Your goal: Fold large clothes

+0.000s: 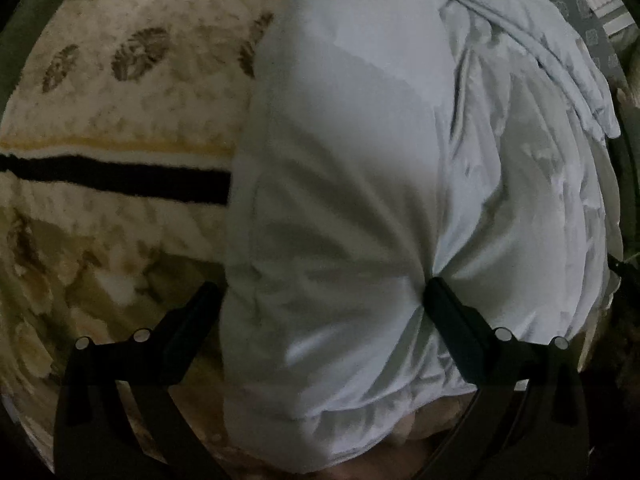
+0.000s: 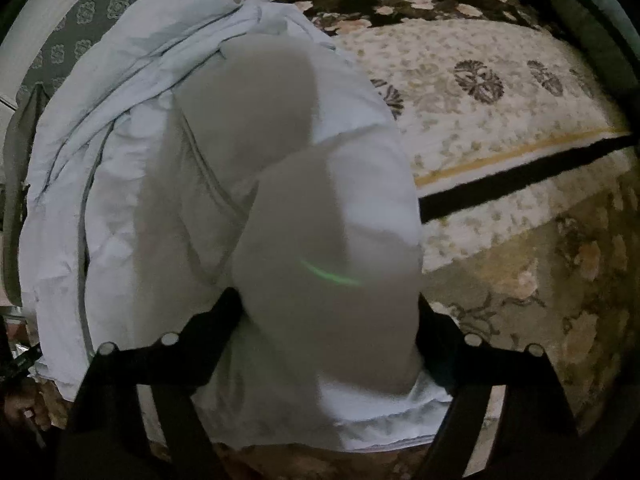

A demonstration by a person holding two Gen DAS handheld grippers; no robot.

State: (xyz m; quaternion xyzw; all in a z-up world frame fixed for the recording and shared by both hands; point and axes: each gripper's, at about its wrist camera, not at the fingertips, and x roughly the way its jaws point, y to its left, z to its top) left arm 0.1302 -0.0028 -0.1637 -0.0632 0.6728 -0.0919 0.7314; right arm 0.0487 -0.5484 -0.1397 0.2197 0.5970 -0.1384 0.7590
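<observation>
Carpet point(image 1: 120, 92): cream pile with brown floral medallions, a black stripe edged in yellow, and a dark flowered border at the far end; it covers the floor under everything.
Garment point(image 1: 360, 160): large, pale blue-white, crumpled, lying on the carpet in a long bunched heap. Seen also from the right wrist point(image 2: 132, 168), where grey seam lines run along its length.
Garment relative to left hand-held gripper point(image 1: 322, 296): a thick fold fills the gap between the two black fingers; the right-side finger presses into the cloth, which puckers round its tip; the left-side finger sits at the fold's edge over carpet.
Left hand-held gripper state: fingers spread wide, cloth between them.
Garment relative to right hand-held gripper point(image 2: 326, 304): a blurred roll of fabric lies between the fingers, very near the lens, touching both.
Right hand-held gripper state: fingers well apart, straddling the roll.
Grey patterned cloth point(image 2: 92, 12): beyond the garment's far end.
</observation>
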